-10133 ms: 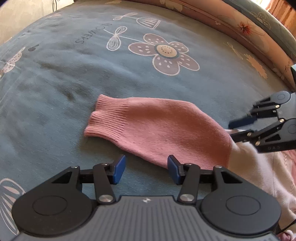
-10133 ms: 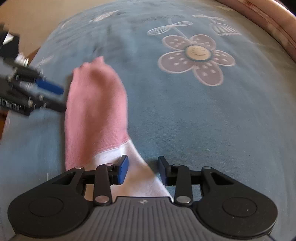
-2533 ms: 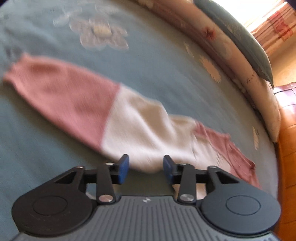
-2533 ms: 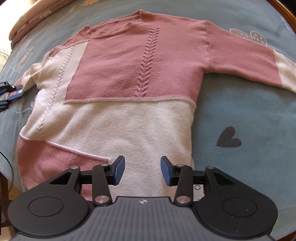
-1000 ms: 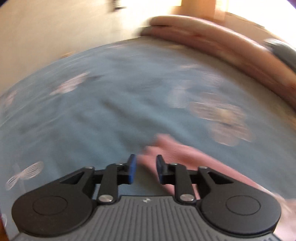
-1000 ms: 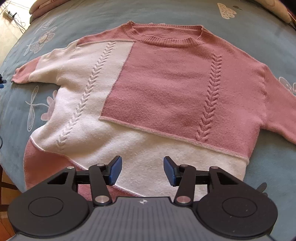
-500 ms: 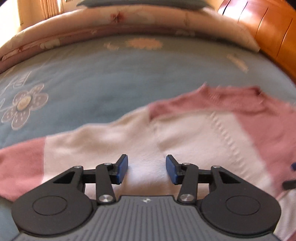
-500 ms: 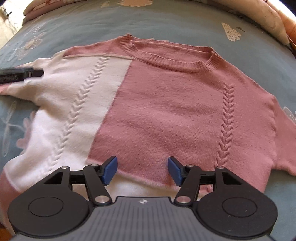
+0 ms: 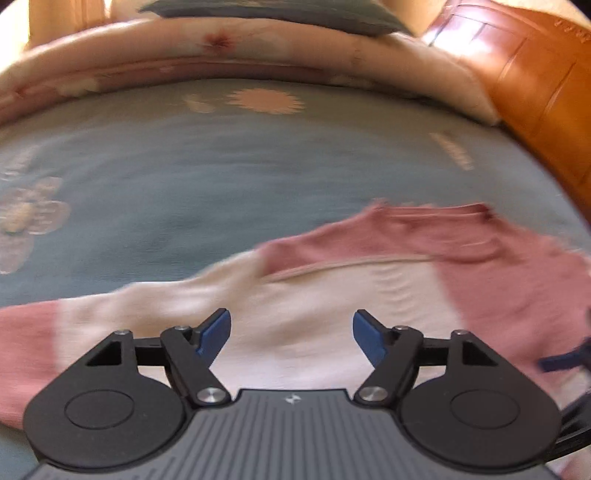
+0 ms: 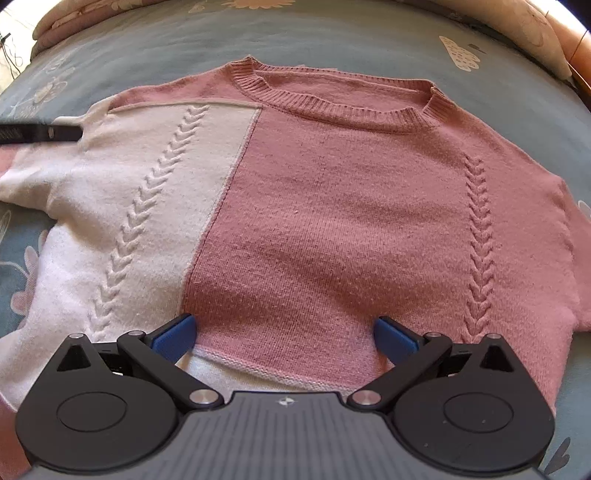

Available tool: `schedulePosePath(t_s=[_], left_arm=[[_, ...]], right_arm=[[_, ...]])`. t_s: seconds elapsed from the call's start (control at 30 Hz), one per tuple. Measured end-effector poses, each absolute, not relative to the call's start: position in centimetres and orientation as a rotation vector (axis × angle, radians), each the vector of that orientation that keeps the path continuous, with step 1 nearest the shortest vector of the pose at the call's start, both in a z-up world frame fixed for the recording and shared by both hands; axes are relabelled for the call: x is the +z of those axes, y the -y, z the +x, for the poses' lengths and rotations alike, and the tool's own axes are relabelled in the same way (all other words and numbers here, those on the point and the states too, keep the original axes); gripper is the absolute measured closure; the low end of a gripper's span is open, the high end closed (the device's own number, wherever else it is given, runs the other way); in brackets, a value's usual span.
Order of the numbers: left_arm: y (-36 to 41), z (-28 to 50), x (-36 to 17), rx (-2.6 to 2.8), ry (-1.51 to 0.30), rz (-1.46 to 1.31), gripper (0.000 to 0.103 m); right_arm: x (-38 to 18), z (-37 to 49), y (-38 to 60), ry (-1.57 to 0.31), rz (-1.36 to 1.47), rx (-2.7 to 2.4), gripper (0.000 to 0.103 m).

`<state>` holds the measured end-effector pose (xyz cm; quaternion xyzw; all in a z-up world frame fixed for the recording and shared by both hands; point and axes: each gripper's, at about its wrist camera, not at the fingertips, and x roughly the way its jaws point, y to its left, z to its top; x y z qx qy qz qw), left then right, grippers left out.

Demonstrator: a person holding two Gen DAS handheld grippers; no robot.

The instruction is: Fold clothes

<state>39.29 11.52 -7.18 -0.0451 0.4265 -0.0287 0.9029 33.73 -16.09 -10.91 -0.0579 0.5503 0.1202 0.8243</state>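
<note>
Sweater (image 10: 332, 206) lies spread flat, unfolded, filling the frame; left gripper (image 9: 291, 334) and right gripper (image 10: 284, 334) both gape empty.

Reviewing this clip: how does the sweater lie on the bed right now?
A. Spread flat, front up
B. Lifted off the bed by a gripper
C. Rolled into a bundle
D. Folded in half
A: the sweater lies spread flat on the bed, collar away from the camera, and both the left gripper and the right gripper are open and empty.
</note>
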Motion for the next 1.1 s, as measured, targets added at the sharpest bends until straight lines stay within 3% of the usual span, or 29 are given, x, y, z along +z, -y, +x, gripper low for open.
schedulePosePath(t_s=[0.37,0.57,0.7,0.93,1.1], left_arm=[[-11.5,45.5,-9.6,0.003,-0.88,-0.248,0.029],[-13.5,41.2,-6.7,0.014,-0.867,-0.202,0.025],[-15.7,40.8,-9.2,0.078,-0.967,-0.185,0.025],[-17.1,44.3,-9.5,0.15,-0.909,-0.125,0.028],[-16.0,38.8,-5.7,0.073,-0.821,-0.093,0.027]], right_arm=[[-11.0,33.6,16.1,-1.144,-0.139,0.249,0.0],[-10.8,33.5,16.2,-1.135,-0.14,0.244,0.0],[-10.8,33.4,16.2,-1.128,-0.143,0.248,0.0],[-10.8,33.0,16.4,-1.1,-0.141,0.249,0.0],[-10.8,33.1,16.2,-1.108,-0.143,0.242,0.0]])
